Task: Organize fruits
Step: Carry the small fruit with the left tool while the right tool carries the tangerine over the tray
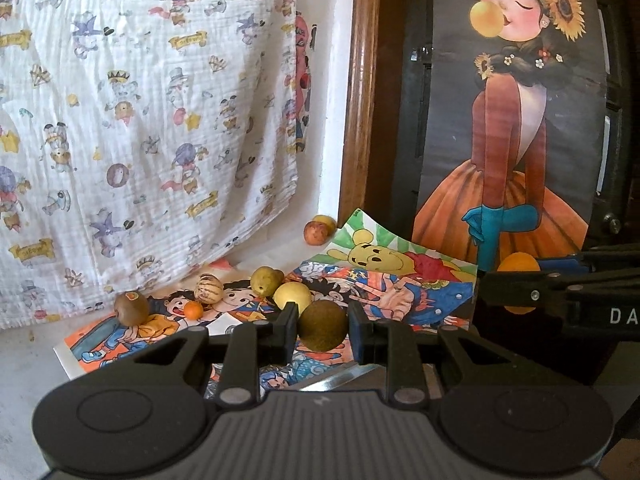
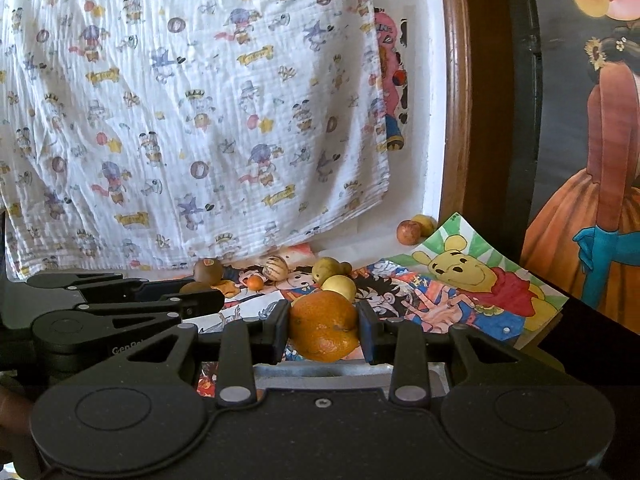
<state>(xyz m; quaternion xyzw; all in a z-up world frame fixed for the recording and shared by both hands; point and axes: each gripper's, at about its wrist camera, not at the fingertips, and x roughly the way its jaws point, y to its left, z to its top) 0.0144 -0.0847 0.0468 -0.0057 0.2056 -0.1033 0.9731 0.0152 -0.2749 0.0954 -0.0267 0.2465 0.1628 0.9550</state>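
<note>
Between the right gripper's jaws, an orange sits clamped, both pads pressing its sides. Left gripper brackets a brown round fruit; contact on both sides unclear, so grip cannot be told. Beyond, on cartoon posters: yellow fruit, pear, striped fruit, kiwi. Farthest, two fruits by the wall.

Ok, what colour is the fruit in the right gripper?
Orange, clearest in the right wrist view.
</note>
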